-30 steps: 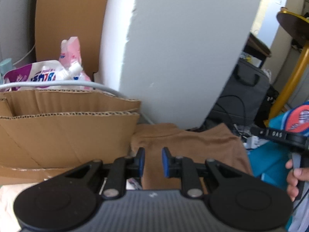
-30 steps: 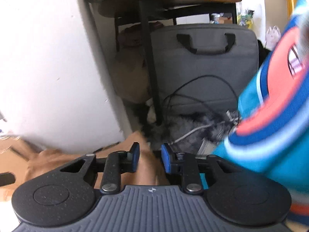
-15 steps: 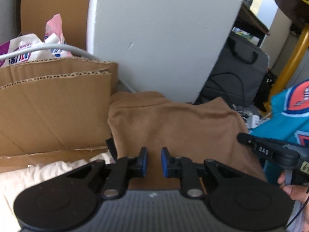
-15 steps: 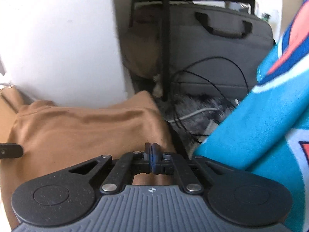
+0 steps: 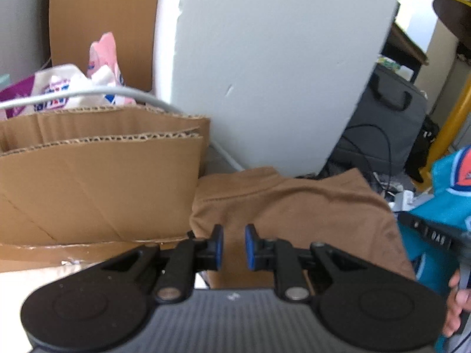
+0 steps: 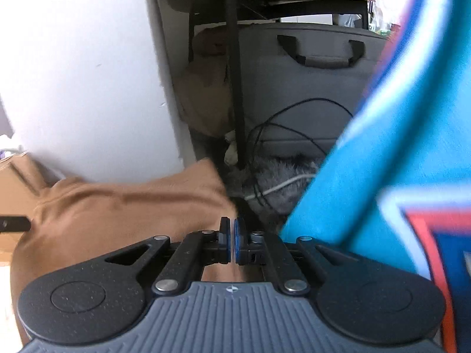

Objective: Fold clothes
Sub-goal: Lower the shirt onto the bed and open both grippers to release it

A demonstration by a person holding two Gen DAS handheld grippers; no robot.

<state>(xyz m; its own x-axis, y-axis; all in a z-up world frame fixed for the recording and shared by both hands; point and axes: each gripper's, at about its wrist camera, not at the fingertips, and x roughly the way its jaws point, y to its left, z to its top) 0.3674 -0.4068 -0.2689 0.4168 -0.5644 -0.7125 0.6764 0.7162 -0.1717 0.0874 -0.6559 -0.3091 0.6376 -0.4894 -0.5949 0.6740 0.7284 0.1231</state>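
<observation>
Folding barely begun

Our left gripper (image 5: 234, 247) fingers stand slightly apart, our right gripper (image 6: 232, 242) fingers together, both empty; the brown garment (image 5: 294, 214) lies just beyond them, unfolded.

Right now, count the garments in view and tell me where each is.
2. A brown garment lies spread ahead of both grippers; a blue jersey hangs at the right. Others may be hidden.

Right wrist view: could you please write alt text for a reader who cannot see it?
The right tongs, shut with nothing visible between the blue pads, point over a brown garment lying in front of a white wall. Bright blue fabric with a red and white print fills the right side; a grey bag and cables lie behind.
</observation>
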